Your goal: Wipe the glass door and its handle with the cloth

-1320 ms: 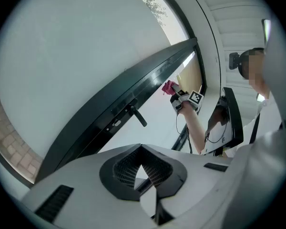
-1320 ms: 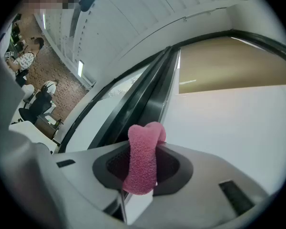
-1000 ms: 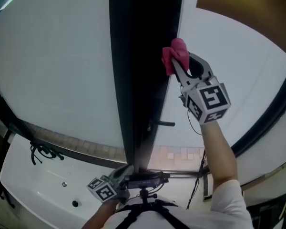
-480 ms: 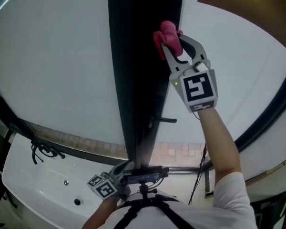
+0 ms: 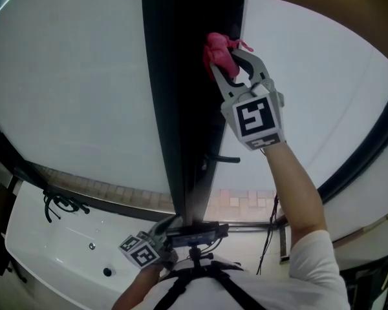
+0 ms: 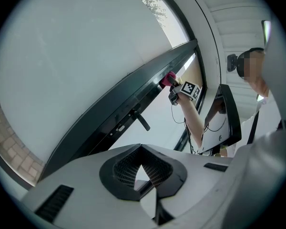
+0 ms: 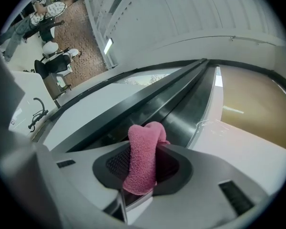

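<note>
Two tongs shared the work unevenly. The right tongs (image 5: 224, 51) were clenched on a folded pink cloth (image 5: 216, 49), which stood bunched between the jaws and poked out past their tips. That looked deliberate, since the soft wad would meet the surface first while the hard jaws stayed off it. Just ahead of those tips, the cloth was pressed against the dark upright frame of the glass door (image 5: 187, 121), at the edge where the frame met the pale pane on the tongs' right. The arm was stretched up, so I judged this to be a wipe on the upper part of the door. The handle (image 5: 223, 159) stuck out from the same frame well back from the right tongs, down beside the forearm and roughly between the two tools. Nothing was touching it, and it seemed to be a later part of the job. The left tongs (image 5: 167, 230) were held low, close to the person's body near the foot of the frame. Their jaws were drawn together on nothing, and they were probably parked there to stay out of the wiping arm's way. Beyond the frame on the left side spread a wide bright pane.
</note>
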The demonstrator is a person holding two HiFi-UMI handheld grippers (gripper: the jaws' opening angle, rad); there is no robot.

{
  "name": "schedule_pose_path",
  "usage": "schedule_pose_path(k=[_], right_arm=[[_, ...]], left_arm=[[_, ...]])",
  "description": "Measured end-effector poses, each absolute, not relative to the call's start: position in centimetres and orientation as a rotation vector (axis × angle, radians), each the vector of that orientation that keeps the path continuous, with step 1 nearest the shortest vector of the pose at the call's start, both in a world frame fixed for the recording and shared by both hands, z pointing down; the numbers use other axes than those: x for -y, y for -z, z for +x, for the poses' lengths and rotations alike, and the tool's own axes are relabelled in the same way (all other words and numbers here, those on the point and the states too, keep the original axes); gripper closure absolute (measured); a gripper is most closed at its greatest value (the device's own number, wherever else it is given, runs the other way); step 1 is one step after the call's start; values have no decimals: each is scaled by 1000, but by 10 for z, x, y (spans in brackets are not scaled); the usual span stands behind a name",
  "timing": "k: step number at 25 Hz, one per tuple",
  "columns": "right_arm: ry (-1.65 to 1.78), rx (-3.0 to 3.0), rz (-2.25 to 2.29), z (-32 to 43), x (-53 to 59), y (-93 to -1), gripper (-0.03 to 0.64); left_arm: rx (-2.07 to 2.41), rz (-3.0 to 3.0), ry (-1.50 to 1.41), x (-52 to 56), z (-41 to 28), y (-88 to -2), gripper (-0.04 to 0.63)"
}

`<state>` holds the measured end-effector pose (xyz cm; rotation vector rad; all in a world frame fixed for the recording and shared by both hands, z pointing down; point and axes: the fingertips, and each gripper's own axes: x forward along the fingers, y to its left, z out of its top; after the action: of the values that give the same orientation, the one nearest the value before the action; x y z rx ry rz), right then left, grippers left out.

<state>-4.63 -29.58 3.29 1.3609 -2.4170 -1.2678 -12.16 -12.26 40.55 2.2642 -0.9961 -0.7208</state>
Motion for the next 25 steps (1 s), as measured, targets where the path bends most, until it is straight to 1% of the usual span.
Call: schedule_pose_path(k=[8, 25], right_arm=[[1318, 2334, 1308, -49, 298, -50, 511], [1269, 2359, 1265, -49, 299, -87, 511]], left_arm=[[989, 2256, 712, 122, -120, -409, 607], [969, 2245, 702, 123, -111, -413, 607]])
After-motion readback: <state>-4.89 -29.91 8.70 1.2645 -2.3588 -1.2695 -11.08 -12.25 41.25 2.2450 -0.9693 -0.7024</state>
